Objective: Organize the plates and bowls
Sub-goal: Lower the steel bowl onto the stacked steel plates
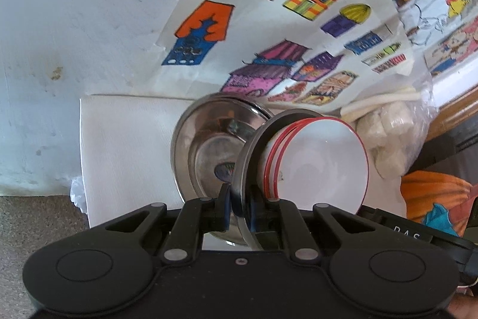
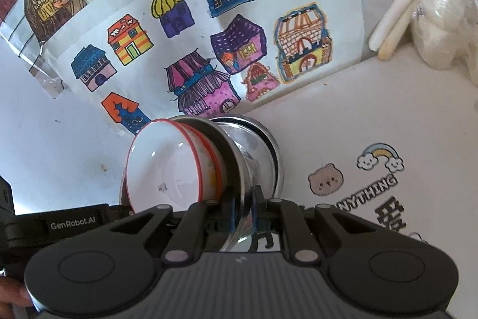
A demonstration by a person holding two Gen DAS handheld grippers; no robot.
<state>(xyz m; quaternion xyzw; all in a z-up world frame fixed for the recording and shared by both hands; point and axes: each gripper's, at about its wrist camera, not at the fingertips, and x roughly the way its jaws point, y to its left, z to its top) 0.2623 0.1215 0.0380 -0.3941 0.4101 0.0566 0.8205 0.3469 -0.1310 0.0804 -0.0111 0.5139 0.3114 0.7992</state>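
Left wrist: plate (image 1: 239, 169) between jaws.

A shiny silver steel bowl (image 1: 209, 145) reflects its surroundings. Beside it sit round white bowls with thin red rims (image 2: 167, 166) (one shows a faint yellow print). White paper sheets with felt-pen houses (image 2: 185, 50) carry blue, orange, purple, pink and yellow-striped colours. A white mat (image 2: 373, 145) bears a tan bear, a rainbow and black lettering.

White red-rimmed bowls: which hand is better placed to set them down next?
Probably the left. The left gripper has its jaws shut on the rim of the steel plate, and the white bowls sit nested against it. The right gripper seems clamped on the steel bowl.
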